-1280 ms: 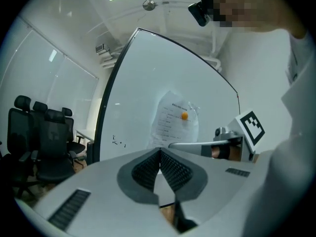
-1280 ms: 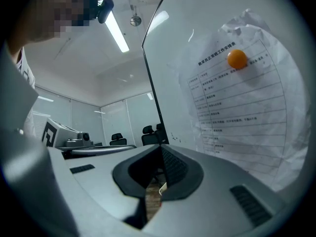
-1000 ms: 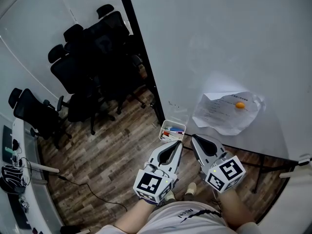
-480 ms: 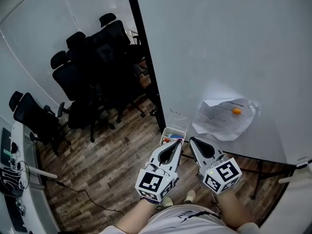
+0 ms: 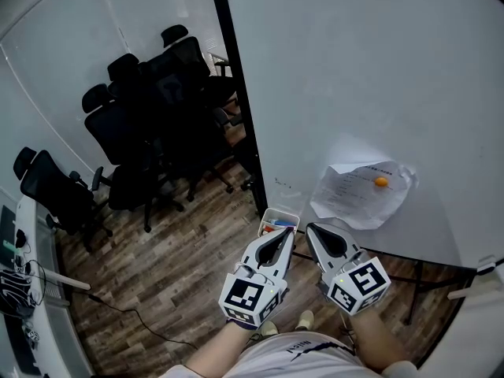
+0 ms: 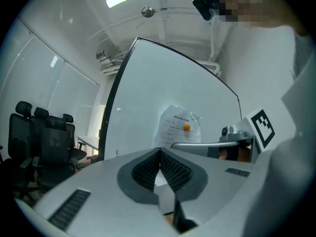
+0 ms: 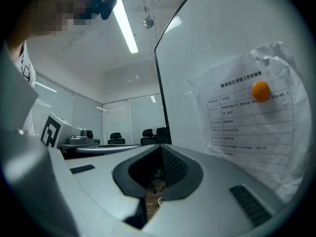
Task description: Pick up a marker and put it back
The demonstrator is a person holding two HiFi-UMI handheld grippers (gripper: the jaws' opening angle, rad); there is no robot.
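Nearest, left gripper (image 5: 288,231): fingers together, nothing between. Right gripper (image 5: 309,227) just beside it: fingers likewise together, empty. Just beyond the tips, white tray (image 5: 282,213) at the near left corner of the whiteboard (image 5: 354,77); markers (image 5: 279,224) lie inside, colours hard to tell. To the right, paper sheet (image 5: 354,195) under orange magnet (image 5: 381,182). Left and farther: wood floor (image 5: 181,266), black office chairs (image 5: 157,109), glass wall (image 5: 71,38). Since a second ago, grippers much where they were; less of the tray shows, its near edge behind the left gripper.

The left tongs (image 5: 285,231) and right tongs (image 5: 309,227) are grey, with black ribbed pads (image 6: 146,170) and black-and-white marker cubes (image 5: 250,298).
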